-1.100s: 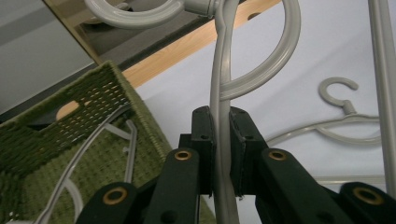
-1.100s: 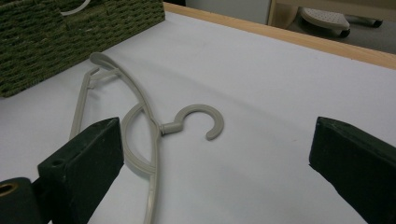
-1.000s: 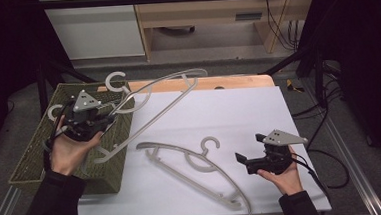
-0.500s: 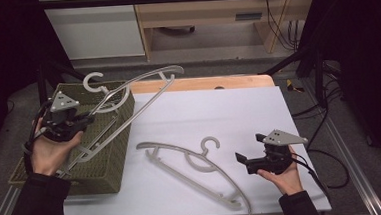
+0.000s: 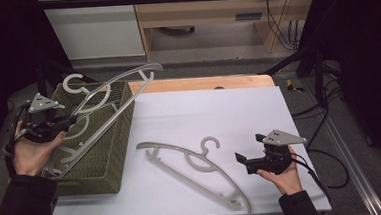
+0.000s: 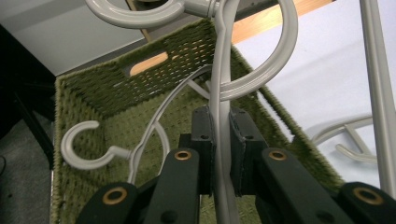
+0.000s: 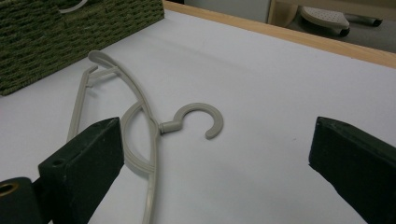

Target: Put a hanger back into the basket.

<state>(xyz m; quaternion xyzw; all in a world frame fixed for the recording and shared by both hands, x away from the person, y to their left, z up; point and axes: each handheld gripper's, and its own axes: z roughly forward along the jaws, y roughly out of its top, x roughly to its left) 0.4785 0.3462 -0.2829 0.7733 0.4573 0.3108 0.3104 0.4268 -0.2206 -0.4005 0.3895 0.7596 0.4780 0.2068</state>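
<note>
A grey plastic hanger (image 5: 136,72) hangs tilted over the green woven basket (image 5: 106,162) at the table's left, its low end down inside. My left gripper (image 5: 68,123) is shut on it. In the left gripper view the pads (image 6: 204,140) pinch the held hanger's thin bar (image 6: 218,93) just below the hook. A second hanger (image 6: 140,144) lies on the basket's floor (image 6: 93,88). A third hanger (image 5: 192,165) lies flat on the white table. My right gripper (image 5: 244,162) stands open just right of it; in its own view the third hanger (image 7: 149,116) lies ahead of the wide-apart jaws (image 7: 217,135).
The white tabletop (image 5: 204,111) has a wooden strip along its far edge (image 5: 202,82). The basket's corner (image 7: 70,32) shows at the far left of the right gripper view. Black frame bars and cables stand around the table; a cable (image 5: 327,169) trails from the right gripper.
My left gripper has carried its hanger leftward and slightly down, from the basket's inner edge to over the basket's left side. The right gripper and the table hanger have not moved.
</note>
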